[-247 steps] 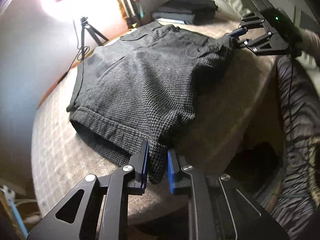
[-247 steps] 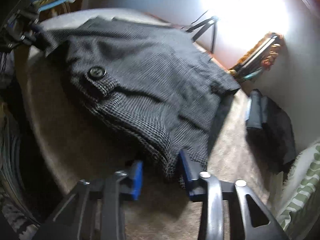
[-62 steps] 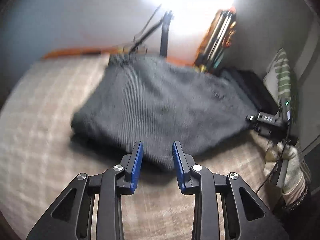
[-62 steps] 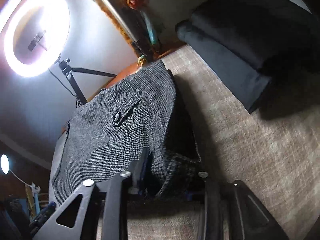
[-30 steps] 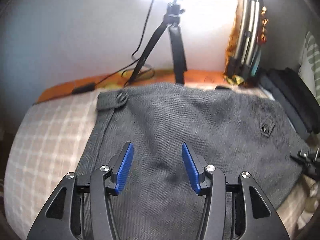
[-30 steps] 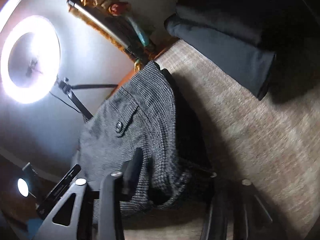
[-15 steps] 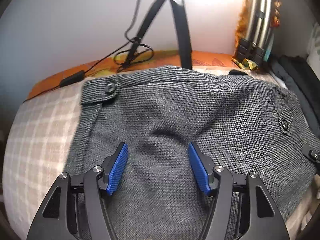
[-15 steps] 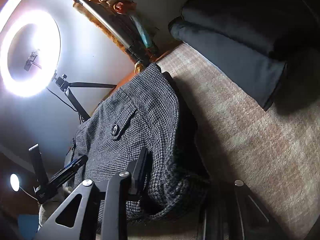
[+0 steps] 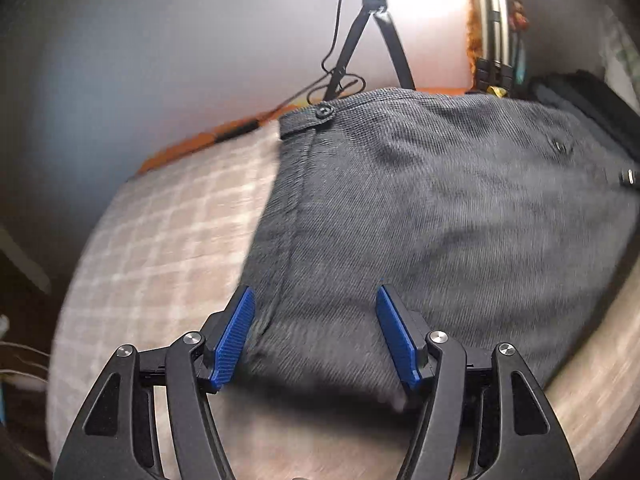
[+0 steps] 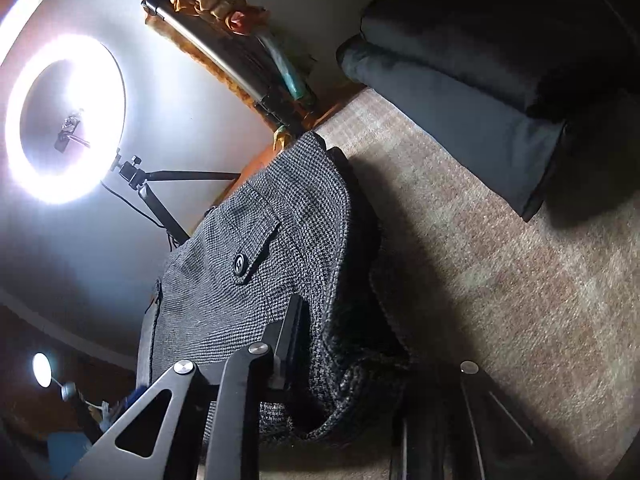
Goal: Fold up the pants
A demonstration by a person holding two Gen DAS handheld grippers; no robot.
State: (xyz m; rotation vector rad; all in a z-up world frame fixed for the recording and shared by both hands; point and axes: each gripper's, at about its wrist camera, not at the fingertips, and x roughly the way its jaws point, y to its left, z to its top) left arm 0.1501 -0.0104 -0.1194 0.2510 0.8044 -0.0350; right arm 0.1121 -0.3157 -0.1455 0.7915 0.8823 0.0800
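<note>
The grey houndstooth pants (image 9: pixel 432 208) lie folded on the beige checked bed cover (image 9: pixel 168 232). My left gripper (image 9: pixel 316 340) is open and empty, its blue pads (image 9: pixel 236 330) spread over the near edge of the pants. In the right wrist view the pants (image 10: pixel 256 280) show a buttoned pocket flap. My right gripper (image 10: pixel 360 372) is open with its jaws either side of the bunched right end of the pants; the right finger lies in shadow.
A ring light (image 10: pixel 64 120) on a tripod (image 9: pixel 360 40) stands behind the bed. Folded dark clothes (image 10: pixel 500 48) lie on the cover to the right. A bundle of metal rods wrapped in orange cloth (image 10: pixel 240 52) leans on the wall.
My left gripper has drawn back toward the near edge of the pants, jaws still wide. The right gripper has barely moved and stays around the pants' end.
</note>
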